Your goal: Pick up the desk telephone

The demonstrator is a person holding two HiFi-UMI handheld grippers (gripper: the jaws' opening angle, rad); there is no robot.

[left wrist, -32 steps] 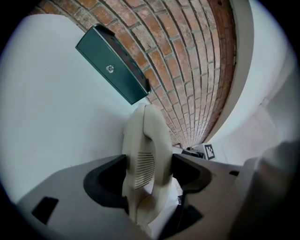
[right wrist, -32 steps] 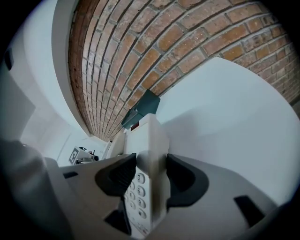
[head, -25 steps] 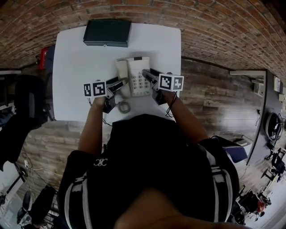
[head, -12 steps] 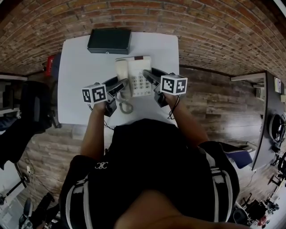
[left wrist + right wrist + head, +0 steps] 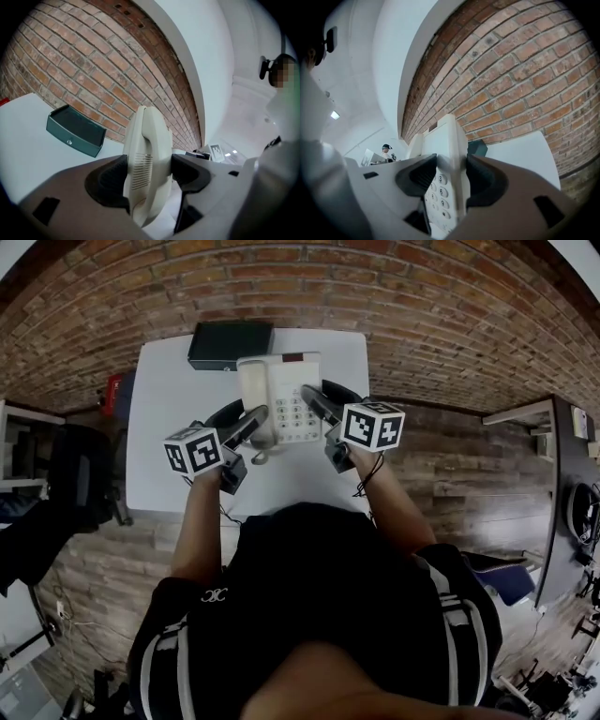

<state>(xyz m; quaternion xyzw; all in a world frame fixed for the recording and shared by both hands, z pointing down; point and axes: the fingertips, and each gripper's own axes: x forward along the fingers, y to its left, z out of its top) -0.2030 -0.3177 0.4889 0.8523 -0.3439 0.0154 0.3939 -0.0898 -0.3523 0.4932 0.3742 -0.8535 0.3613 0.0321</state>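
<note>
White tabletop point(image 5: 159, 427) below: left gripper point(image 5: 149, 171) jaws clamp the desk telephone point(image 5: 281, 399) at its handset point(image 5: 146, 140), right gripper point(image 5: 451, 176) jaws at its keypad point(image 5: 439, 197) edge; the head view hides both contacts.

White rectangular counter point(image 5: 159, 427), plain flat top, standing on a wood-plank floor point(image 5: 441, 442). Its far edge is close against a brick wall point(image 5: 422, 324). 1 item lies directly on it: a dark green box point(image 5: 230, 343), low and flat, at the far edge by the wall, left of centre in the head view. The left gripper view shows the box point(image 5: 75, 131) with its long side facing in and a small round fitting on the front. The right gripper view catches only 1 corner of it point(image 5: 478, 147) against the white top point(image 5: 525, 154).
</note>
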